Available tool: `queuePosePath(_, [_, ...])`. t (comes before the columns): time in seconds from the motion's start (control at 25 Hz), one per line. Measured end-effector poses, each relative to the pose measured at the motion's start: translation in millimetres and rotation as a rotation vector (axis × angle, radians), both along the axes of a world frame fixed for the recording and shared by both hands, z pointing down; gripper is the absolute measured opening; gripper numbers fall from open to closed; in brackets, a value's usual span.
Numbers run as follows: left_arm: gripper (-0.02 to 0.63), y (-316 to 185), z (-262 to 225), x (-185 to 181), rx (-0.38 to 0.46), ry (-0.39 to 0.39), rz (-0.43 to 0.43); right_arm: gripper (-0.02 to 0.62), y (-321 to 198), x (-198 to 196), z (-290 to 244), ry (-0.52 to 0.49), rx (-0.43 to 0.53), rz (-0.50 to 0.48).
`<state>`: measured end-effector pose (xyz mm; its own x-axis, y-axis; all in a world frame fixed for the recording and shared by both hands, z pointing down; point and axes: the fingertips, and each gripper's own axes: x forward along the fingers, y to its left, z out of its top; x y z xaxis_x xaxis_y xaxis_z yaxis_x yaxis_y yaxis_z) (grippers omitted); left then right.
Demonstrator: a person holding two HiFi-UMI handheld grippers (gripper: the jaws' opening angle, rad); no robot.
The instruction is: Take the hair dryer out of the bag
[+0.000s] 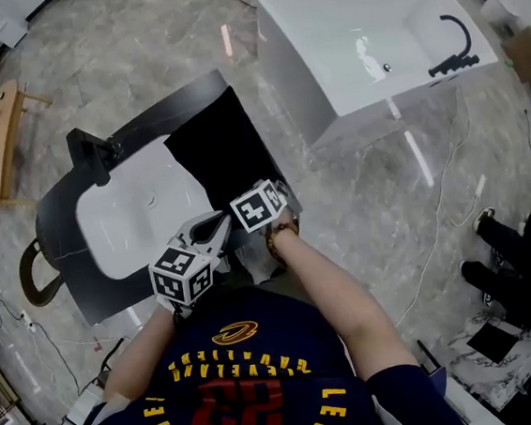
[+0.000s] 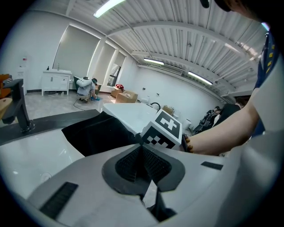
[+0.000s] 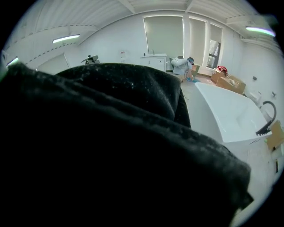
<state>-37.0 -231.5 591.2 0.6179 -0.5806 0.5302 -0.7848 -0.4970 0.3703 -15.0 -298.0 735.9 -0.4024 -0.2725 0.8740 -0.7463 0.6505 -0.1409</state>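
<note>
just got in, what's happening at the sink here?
A person works two handheld grippers at a black bag lying on the dark counter beside the basin. The left gripper is shut at the bag's near edge. The right gripper looks pushed into the bag; black fabric fills its view, hiding its jaws. No hair dryer shows yet.

black bag (image 3: 111, 146) hides the right claw (image 1: 259, 219) tips.

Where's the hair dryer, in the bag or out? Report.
Cannot tell: no dryer shows outside the black bag, whose fabric fills the right gripper view.
</note>
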Motion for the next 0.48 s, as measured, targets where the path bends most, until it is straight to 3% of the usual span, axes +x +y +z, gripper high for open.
queuePosePath(0.2, [0.014, 1.5, 10.2, -7.8, -0.029, 0.003, -0.028, 0.247, 1.6, -1.0, 2.0, 0.008, 0.01, -0.035])
queuePosePath(0.48, [0.014, 2.2, 14.0, -3.5, -0.033, -0.025, -0.011, 0.233, 12.9, 8.0, -6.1, 0.006, -0.003, -0.006])
